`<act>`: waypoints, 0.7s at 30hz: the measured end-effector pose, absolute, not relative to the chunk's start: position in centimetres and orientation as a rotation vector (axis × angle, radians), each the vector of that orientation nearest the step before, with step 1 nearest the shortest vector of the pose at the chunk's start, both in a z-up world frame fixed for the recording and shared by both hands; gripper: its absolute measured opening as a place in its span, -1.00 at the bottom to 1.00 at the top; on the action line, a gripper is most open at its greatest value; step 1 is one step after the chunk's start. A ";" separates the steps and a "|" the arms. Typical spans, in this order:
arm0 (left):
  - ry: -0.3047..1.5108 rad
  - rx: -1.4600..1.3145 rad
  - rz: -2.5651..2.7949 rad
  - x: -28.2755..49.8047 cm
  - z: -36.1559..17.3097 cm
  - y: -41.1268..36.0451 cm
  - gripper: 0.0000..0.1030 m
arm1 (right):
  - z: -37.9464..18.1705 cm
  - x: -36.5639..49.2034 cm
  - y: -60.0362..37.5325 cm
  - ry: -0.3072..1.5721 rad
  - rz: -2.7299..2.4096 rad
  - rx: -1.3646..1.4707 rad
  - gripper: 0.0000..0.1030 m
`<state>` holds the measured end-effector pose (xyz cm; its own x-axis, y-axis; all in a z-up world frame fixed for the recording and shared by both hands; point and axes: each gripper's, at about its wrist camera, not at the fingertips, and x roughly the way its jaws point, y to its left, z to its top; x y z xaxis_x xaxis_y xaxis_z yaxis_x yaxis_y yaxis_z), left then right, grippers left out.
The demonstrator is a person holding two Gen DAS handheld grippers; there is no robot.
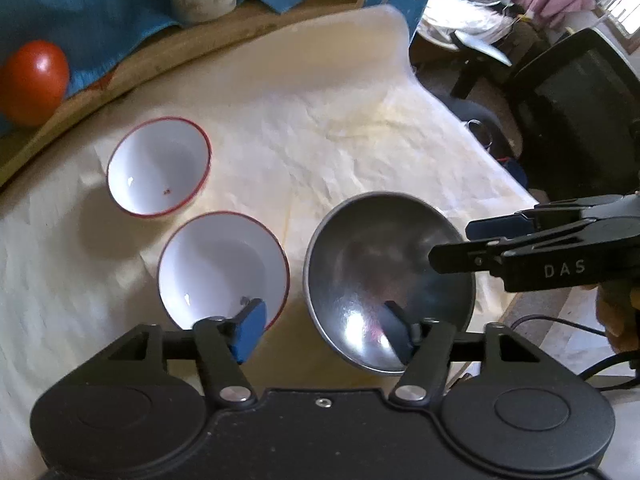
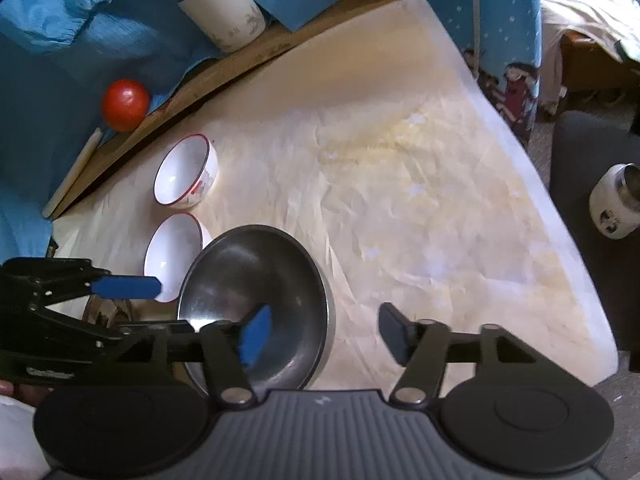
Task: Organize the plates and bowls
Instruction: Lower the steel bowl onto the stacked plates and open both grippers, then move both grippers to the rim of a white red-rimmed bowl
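My left gripper (image 1: pixel 324 330) stands open, holding nothing, one finger over the steel bowl (image 1: pixel 384 276), the other over the near white bowl (image 1: pixel 222 268). My right gripper (image 2: pixel 324 334) gapes empty too, straddling the steel bowl's rim. All three bowls sit on the papered worktop (image 2: pixel 420 200); the far white bowl (image 1: pixel 158 166) lies beyond, near the wooden ledge.

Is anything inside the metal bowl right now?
The metal bowl looks empty: only reflections on its bare inner wall. The left gripper finger covers part of the near wall, so that patch stays unseen.
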<state>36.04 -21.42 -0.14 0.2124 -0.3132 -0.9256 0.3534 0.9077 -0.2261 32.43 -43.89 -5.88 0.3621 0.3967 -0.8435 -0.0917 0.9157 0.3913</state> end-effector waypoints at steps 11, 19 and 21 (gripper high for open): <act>1.218 -0.104 -0.280 36.5 1.1 -13.6 0.87 | -3.5 31.8 -40.5 1.055 0.305 0.253 0.79; 1.203 -0.161 -0.198 36.9 0.1 -10.0 0.96 | -2.4 31.8 -37.2 1.003 0.322 0.165 0.83; 1.200 -0.164 -0.198 37.1 -0.3 -9.4 0.97 | -2.1 31.8 -36.2 0.999 0.330 0.117 0.84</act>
<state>37.12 -9.41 -0.32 0.3489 -0.2387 -0.9063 0.0653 0.9709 -0.2306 31.83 -36.25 -2.05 0.4960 0.3251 -0.8052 -0.2183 0.9442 0.2467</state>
